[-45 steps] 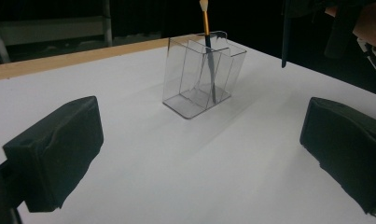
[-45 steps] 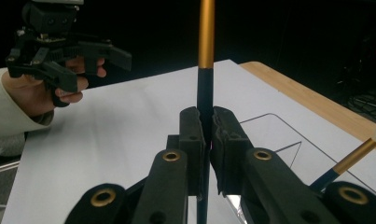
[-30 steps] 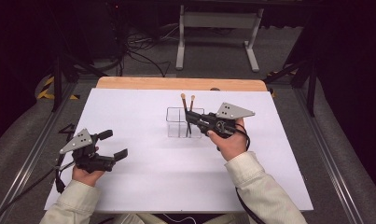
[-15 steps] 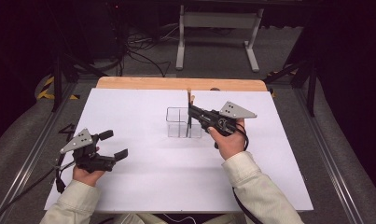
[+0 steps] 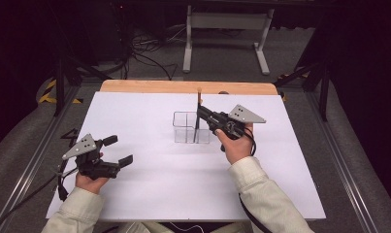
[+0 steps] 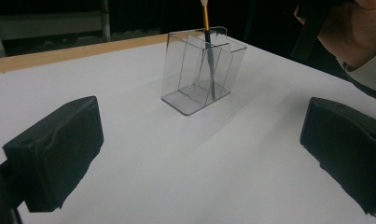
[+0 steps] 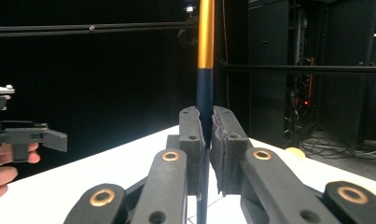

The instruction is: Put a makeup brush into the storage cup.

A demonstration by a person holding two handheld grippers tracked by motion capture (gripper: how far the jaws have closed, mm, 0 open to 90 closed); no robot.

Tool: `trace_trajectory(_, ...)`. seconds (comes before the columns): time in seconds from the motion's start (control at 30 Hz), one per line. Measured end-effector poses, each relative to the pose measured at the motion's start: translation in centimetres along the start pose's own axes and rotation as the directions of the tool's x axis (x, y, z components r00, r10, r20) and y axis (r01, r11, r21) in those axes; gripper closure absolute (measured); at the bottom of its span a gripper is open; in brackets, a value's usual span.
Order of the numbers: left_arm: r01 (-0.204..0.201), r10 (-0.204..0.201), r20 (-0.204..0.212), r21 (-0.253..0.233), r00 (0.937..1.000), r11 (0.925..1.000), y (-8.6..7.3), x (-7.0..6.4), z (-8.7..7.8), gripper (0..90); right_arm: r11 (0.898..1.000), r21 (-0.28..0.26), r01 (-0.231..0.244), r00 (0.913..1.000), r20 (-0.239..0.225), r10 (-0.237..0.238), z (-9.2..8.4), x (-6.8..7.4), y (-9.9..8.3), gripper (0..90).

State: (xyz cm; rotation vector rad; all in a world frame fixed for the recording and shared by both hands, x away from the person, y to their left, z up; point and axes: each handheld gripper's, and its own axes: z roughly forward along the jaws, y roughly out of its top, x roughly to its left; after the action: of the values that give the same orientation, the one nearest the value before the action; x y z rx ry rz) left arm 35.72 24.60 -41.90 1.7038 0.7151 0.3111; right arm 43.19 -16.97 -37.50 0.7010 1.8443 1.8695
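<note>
My right hand-held gripper is clamped on the thin orange-and-navy brush, upright in the clear plastic divided holder. It looks light, stiff and slippery, so mid-handle works. Left hand-held gripper sits released, well apart from the holder.

Brush: top cut off by the upper edge in the right gripper view; lower shaft hidden between the tool's pads. Bristle end blurred behind the clear holder walls.
</note>
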Motion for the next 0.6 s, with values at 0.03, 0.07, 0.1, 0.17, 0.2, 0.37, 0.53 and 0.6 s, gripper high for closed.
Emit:
trace_trajectory(0.03,0.000,0.000,0.000,0.000,1.0000,1.0000,0.0,0.0,0.0,0.1,1.000,0.002,0.003,1.0000,0.004,-0.003,0.2,-0.1,0.0,83.5)
trace_trajectory(0.07,0.001,-0.001,0.000,0.000,1.0000,1.0000,0.0,0.0,0.0,0.1,1.000,0.002,0.003,1.0000,0.004,-0.003,0.2,-0.1,0.0,83.5)
trace_trajectory(0.1,-0.001,0.001,-0.003,0.001,1.0000,1.0000,-0.1,0.0,-0.1,0.1,1.000,0.002,0.002,1.0000,0.006,-0.002,0.3,-0.2,0.0,83.5)
trace_trajectory(0.17,0.000,0.000,-0.004,0.001,1.0000,1.0000,-0.1,0.0,-0.2,0.1,1.000,0.007,0.007,1.0000,0.007,-0.007,0.7,-0.2,0.0,83.5)
trace_trajectory(0.2,0.000,0.000,-0.006,0.000,1.0000,1.0000,-0.2,0.0,-0.2,0.0,1.000,0.010,0.011,0.9999,0.007,-0.011,0.8,-0.2,0.0,83.5)
trace_trajectory(0.37,0.000,0.000,-0.018,0.000,0.9998,1.0000,-0.3,-0.1,-0.7,0.0,0.999,0.021,0.032,0.9994,0.014,-0.033,1.5,-0.2,0.2,83.5)
trace_trajectory(0.53,0.001,-0.001,-0.028,-0.008,0.9996,1.0000,-0.4,-0.2,-1.1,0.0,0.999,0.027,0.034,0.9990,0.030,-0.035,1.9,-0.6,0.3,83.5)
trace_trajectory(0.6,0.001,-0.001,-0.030,-0.007,0.9996,1.0000,-0.4,-0.2,-1.1,0.0,0.999,0.027,0.034,0.9989,0.032,-0.035,2.0,-0.6,0.4,83.5)
